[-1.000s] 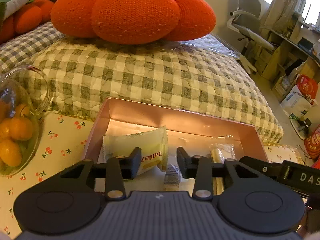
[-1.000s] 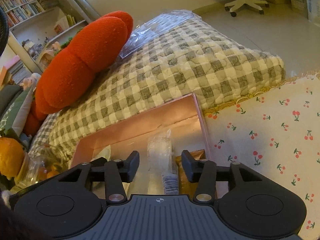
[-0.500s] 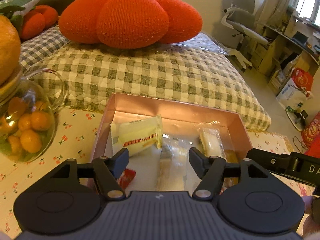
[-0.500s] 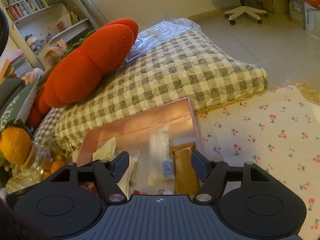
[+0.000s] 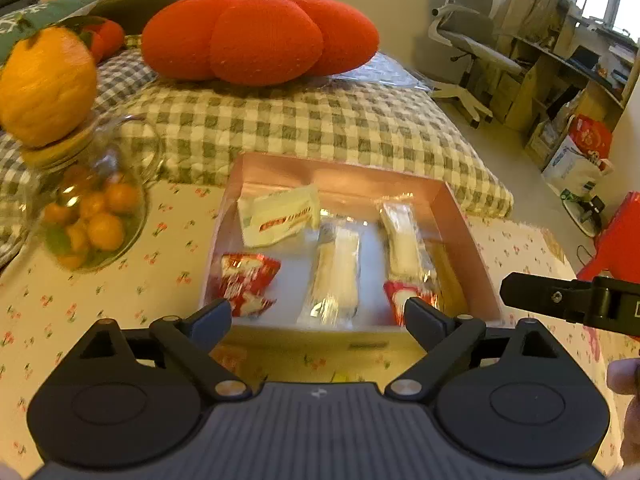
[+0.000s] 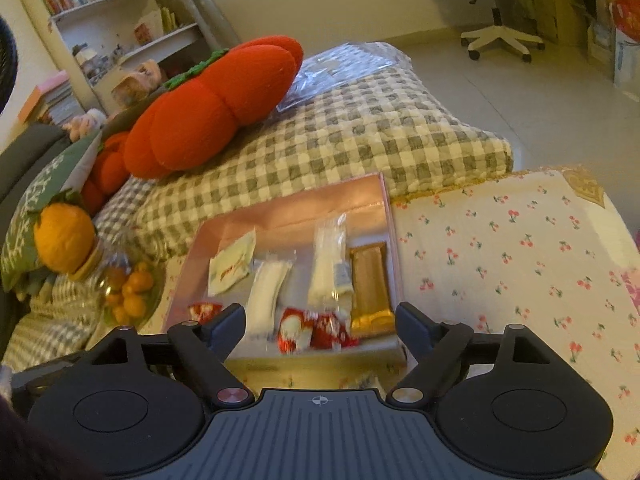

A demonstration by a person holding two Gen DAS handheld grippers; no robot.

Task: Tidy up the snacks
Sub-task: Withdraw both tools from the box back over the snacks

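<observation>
A shallow pink box (image 5: 466,240) (image 6: 280,216) on the cherry-print cloth holds several wrapped snacks: a pale yellow packet (image 5: 280,216) (image 6: 232,266), clear-wrapped white bars (image 5: 334,276) (image 6: 266,292), red-and-white candies (image 5: 246,282) (image 6: 316,332) and a gold bar (image 6: 370,290). My left gripper (image 5: 318,318) hangs above the box's near edge, jaws opening wide with nothing between them. My right gripper (image 6: 320,320) also hangs over the near edge, jaws opening and holding nothing. The right gripper's black finger (image 5: 568,300) shows at the right of the left wrist view.
A glass jar of small oranges (image 5: 86,216) (image 6: 128,288) stands left of the box, topped by an orange knit fruit (image 5: 46,84). Behind lie a checked quilt (image 5: 320,120) and a big red pumpkin cushion (image 5: 260,36). An office chair (image 5: 468,40) is at the far right.
Both grippers have drawn back and up from inside the box and their jaws have spread wide. More of the box's snacks now show, lying free.
</observation>
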